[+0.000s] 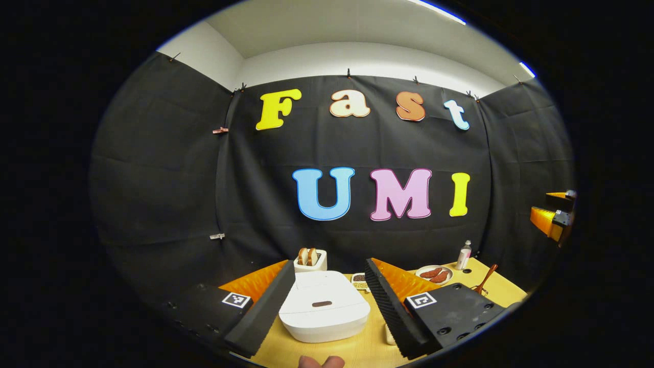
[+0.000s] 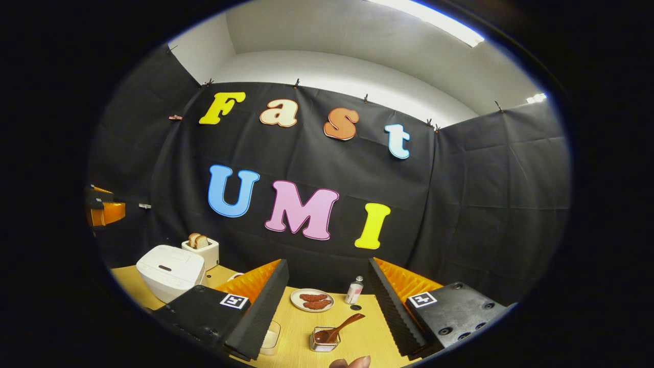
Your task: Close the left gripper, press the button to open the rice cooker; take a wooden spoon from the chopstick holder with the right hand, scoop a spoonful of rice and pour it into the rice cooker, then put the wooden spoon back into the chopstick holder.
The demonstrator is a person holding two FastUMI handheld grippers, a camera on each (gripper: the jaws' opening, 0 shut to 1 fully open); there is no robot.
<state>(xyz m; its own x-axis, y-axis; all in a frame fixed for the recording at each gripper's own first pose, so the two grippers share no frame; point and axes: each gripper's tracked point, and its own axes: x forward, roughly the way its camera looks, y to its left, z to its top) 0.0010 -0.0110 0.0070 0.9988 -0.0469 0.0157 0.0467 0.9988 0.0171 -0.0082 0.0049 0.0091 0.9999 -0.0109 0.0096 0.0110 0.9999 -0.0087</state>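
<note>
Black cloth walls enclose a yellow bench [image 2: 301, 327]. Both grippers hover with fingers spread wide, holding nothing. The left gripper [image 1: 327, 306] frames the shut white rice cooker [image 1: 324, 306], likely lining up on its lid button [image 1: 322, 303]. The right gripper [image 2: 327, 312] faces the wooden spoon [image 2: 340, 327], leaning in its clear chopstick holder [image 2: 323, 341], handle offered for grasping.

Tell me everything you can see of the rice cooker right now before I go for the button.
The rice cooker is white, smooth and plastic-looking, with rounded corners. Its lid is shut and flat, with a small dark oval slot near the lid's front middle. It stands upright on the yellow wooden table, framed between the open left tongs, untouched. A toaster holding bread slices sits just behind it.
</note>
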